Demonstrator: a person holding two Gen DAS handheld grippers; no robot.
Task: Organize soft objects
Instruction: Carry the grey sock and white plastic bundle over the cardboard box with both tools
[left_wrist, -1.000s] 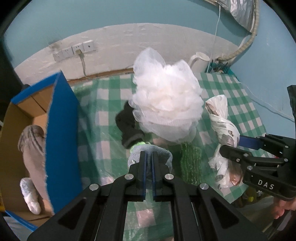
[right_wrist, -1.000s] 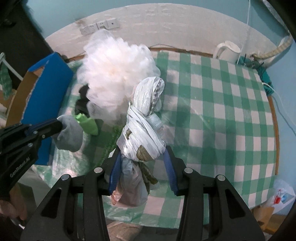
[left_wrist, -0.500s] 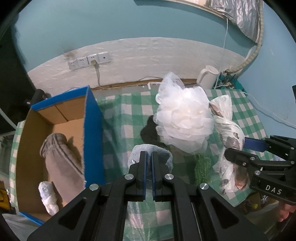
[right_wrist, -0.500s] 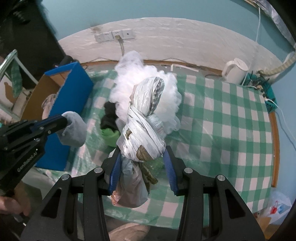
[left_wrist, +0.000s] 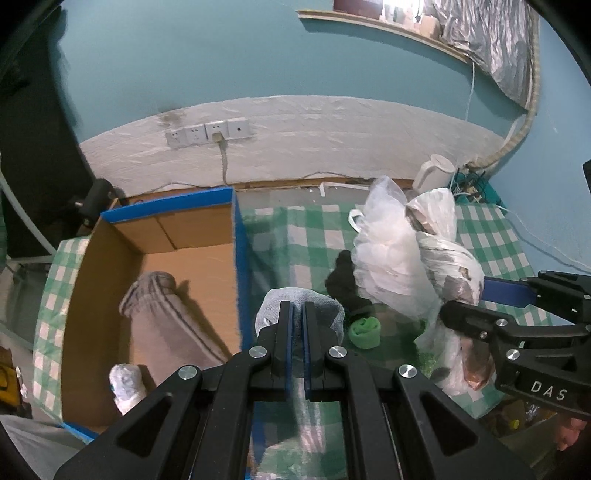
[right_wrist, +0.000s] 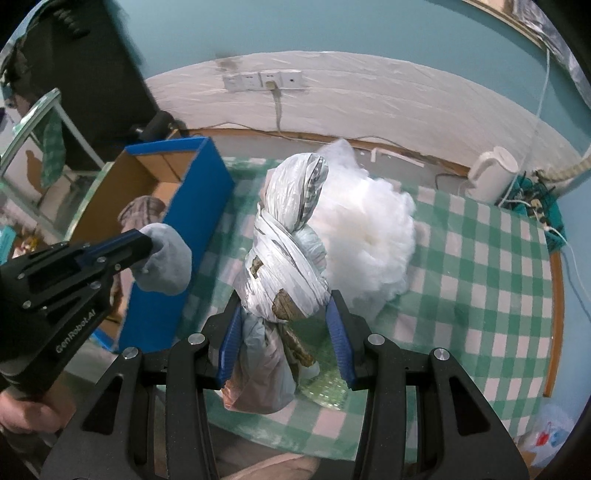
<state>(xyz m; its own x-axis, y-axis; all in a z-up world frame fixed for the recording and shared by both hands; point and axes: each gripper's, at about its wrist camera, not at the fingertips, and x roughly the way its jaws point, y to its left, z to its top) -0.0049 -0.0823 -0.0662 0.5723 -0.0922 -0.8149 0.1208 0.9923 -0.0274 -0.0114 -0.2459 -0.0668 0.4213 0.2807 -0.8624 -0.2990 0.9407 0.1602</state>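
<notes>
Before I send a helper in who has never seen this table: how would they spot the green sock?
Find the blue-edged cardboard box on the checked cloth. Just beside its blue wall, toward the white mesh puff, a black cloth lies on the cloth. The green sock is the small rolled bundle touching it, the only bright lime thing there.

A teal wall (left_wrist: 192, 66) rises behind the table, its lower band (left_wrist: 332, 136) covered in crinkled white sheeting. A row of white wall sockets (left_wrist: 208, 133) sits on that band, one holding a plug with a grey cable (left_wrist: 224, 166) hanging down. A green-and-white checked tablecloth (right_wrist: 480, 280) covers the table. A white electric kettle (right_wrist: 493, 174) stands at the far right corner beside tangled cords (right_wrist: 535, 199). A wooden shelf (left_wrist: 384, 29) runs high on the wall.
</notes>
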